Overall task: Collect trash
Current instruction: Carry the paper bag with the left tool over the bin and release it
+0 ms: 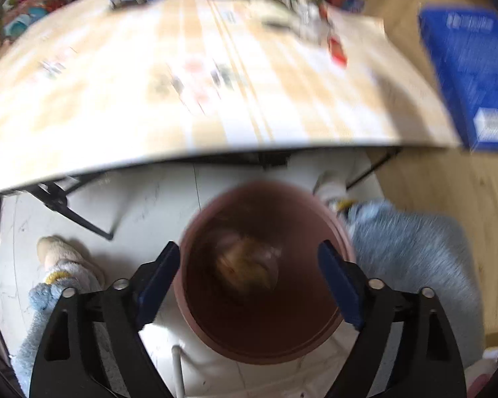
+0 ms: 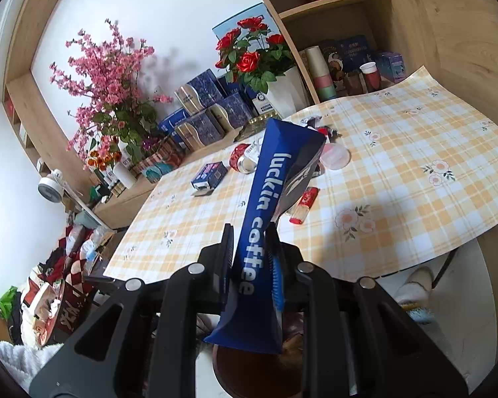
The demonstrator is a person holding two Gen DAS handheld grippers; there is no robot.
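Note:
In the left wrist view my left gripper (image 1: 249, 278) is open and empty above a brown round bin (image 1: 302, 335) on the floor below the table edge; a crumpled brownish scrap (image 1: 245, 268) lies inside. In the right wrist view my right gripper (image 2: 252, 248) is shut on a flattened blue "luckin coffee" bag (image 2: 275, 199), held upright above the bin's rim (image 2: 229, 374). More trash lies on the checked table (image 2: 398, 179): a red wrapper (image 2: 303, 205), a clear lid (image 2: 335, 156), a blue carton (image 2: 209, 174), a red can (image 2: 240, 157).
The table edge (image 1: 215, 154) curves above the bin, its folding legs (image 1: 73, 212) beneath. My slippered feet (image 1: 59, 258) and blue fleece legs (image 1: 411, 248) flank the bin. A blue box (image 1: 471, 73) stands right. Flowers (image 2: 116, 99), tins and shelves stand behind the table.

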